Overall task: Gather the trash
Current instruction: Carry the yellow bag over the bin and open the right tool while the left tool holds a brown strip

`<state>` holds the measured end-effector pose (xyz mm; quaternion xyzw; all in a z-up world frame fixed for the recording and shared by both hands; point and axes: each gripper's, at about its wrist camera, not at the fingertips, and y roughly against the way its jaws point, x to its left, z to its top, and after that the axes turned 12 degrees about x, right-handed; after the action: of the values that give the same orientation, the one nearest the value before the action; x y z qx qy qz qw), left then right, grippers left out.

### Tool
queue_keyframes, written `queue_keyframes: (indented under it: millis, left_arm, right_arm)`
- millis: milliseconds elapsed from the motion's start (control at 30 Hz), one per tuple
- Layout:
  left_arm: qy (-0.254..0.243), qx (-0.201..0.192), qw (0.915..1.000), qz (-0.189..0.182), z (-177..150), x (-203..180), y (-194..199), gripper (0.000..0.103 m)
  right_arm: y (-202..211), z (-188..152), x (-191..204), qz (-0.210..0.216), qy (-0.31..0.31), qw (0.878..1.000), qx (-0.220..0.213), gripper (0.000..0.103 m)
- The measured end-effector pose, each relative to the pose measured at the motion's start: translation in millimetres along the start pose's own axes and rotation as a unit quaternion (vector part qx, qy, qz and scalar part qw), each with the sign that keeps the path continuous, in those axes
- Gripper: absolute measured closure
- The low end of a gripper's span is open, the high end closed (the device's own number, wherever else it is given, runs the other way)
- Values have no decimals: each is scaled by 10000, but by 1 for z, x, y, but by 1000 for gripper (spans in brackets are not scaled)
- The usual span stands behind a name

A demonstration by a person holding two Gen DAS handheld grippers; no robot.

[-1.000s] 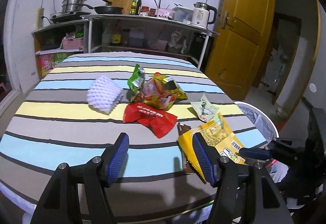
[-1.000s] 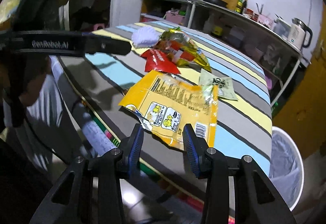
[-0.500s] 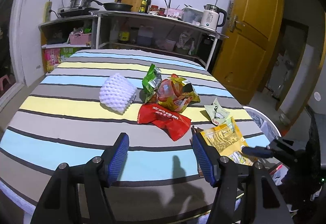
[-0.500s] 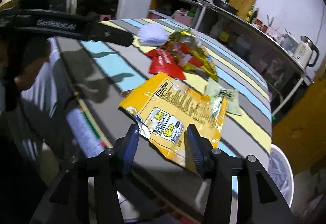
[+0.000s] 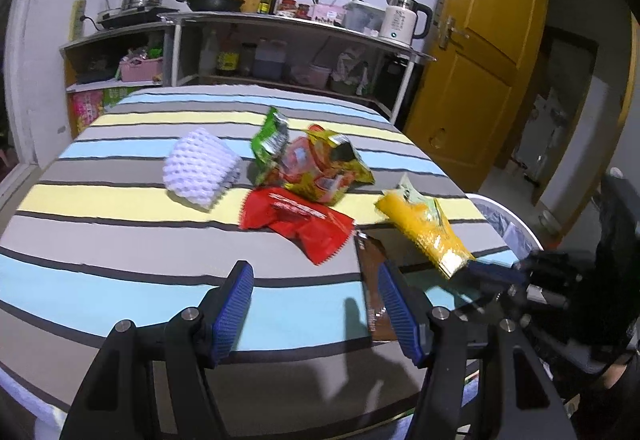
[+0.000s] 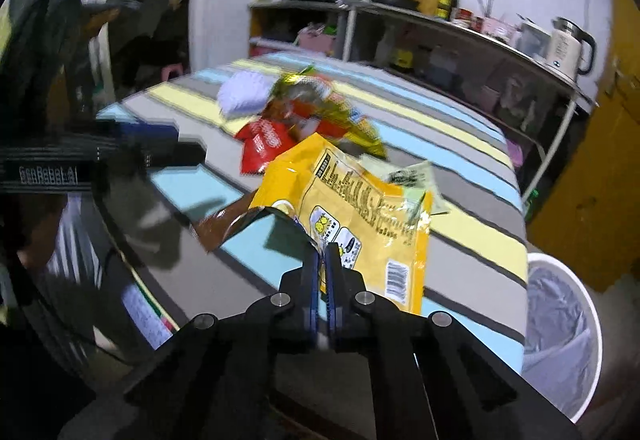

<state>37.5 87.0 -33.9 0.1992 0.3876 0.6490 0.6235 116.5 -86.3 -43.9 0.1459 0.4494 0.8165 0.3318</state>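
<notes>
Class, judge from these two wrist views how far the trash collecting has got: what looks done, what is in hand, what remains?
Done: nothing visibly binned; the lined bin beside the table shows no wrapper.
In hand: the right hand-held gripper is shut on the yellow packet, lifting its near edge.
Left: the white foam net, green wrapper, red packet, red-and-gold bag and brown wrapper. The left hand-held gripper is open and empty.

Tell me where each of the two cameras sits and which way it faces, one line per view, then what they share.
Left wrist: sits behind the open left tongs, looking down across the striped table toward the kitchen shelf.
Right wrist: sits behind the right tongs, shut on the yellow wrapper, with the bin on its right.
Shared: table, wrapper, red packet, kettle.
</notes>
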Motion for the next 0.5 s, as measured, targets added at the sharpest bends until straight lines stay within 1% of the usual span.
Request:
queue_keyframes:
  millis: [133, 200, 233, 267, 333, 400, 433, 500]
  left_arm:
    - [-176, 169, 9997, -83, -1, -15, -15, 39]
    - [-286, 266, 9992, -67, -1, -25, -25, 41]
    - [-330, 313, 9990, -48, -1, -28, -29, 46]
    - [-388, 381, 9985, -4, 0, -33, -34, 54]
    - [-489, 465, 9977, 71, 0, -40, -42, 65]
    - [-606, 484, 9968, 208, 1, -46, -46, 73]
    - [-660, 501, 9962, 279, 2, -50, -47, 80]
    - [-672, 525, 9960, 275, 3, -51, -48, 82]
  right_arm:
    - [13, 2, -15, 98, -365, 9991, -185, 101]
    - [16, 3, -18, 94, -440, 9987, -222, 101]
    - [17, 4, -19, 88, -460, 9986, -233, 101]
    - [18, 4, -19, 86, -474, 9985, -240, 101]
    - [20, 4, -19, 74, -505, 9983, -265, 101]
    - [21, 4, -21, 61, -536, 9981, -287, 101]
    - [22, 4, -22, 65, -561, 9980, -296, 101]
    - [23, 4, -25, 64, -593, 9977, -324, 101]
